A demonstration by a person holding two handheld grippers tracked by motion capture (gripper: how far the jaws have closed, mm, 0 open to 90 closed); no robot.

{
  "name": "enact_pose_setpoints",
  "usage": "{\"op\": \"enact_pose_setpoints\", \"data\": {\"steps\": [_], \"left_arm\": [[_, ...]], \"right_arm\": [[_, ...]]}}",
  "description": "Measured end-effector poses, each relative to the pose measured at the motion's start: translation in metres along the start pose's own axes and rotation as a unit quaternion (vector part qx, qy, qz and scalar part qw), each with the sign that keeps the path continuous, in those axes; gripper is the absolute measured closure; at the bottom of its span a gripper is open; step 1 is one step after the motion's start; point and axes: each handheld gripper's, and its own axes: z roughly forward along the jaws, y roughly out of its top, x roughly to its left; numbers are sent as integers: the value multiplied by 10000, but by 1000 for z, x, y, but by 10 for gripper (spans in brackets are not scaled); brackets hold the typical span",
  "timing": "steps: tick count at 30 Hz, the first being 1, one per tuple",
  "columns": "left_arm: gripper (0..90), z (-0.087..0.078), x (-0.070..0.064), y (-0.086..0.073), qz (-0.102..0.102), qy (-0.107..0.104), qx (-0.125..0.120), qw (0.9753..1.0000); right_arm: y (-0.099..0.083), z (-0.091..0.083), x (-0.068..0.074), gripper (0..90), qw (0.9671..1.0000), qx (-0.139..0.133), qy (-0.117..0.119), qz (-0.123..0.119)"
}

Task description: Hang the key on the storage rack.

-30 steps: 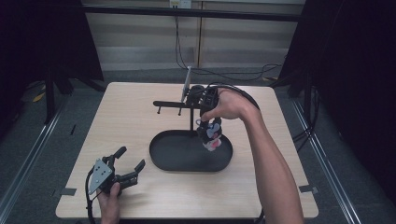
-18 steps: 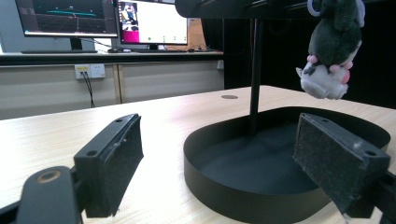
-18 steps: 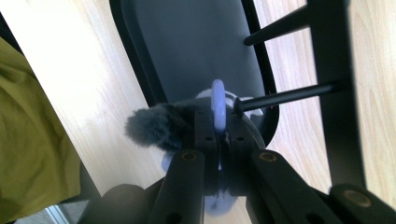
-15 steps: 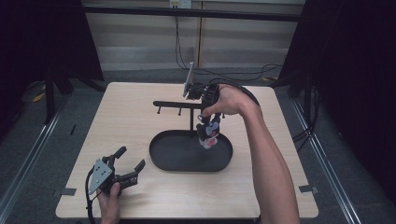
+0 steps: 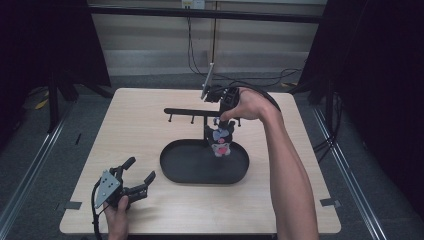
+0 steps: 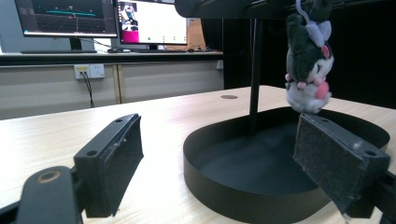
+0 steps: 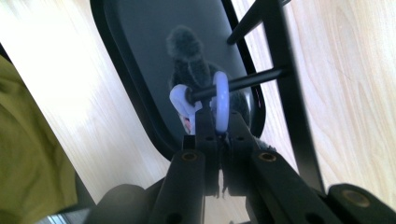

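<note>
Right gripper view, our right gripper (image 7: 217, 133) pinching the plush toy's (image 7: 191, 70) white ring (image 7: 221, 100) on a rack peg (image 7: 243, 80), our left gripper (image 5: 131, 180) spread wide near the black tray (image 5: 170, 165)

**Operator A:** Report any legible text, labels, brands or numbers.

**Operator B:** I find none. From my left gripper view, two monitors (image 6: 114, 18) stand on a desk beyond the table; their screens show graphics, but every character is too small and blurred to read. I see no print on anything else.
</note>
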Motion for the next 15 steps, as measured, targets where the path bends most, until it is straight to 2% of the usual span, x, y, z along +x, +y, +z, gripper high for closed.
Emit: {"op": "enact_pose_setpoints", "data": {"steps": [11,15], "left_arm": [[153,-1,1,0,67,2,37,10000],[153,-1,1,0,60,2,32,10000]], "right_arm": [[3,4,-6,872,10000,-32,-80,45],[2,5,-8,870,9999,20,-86,147]]}}
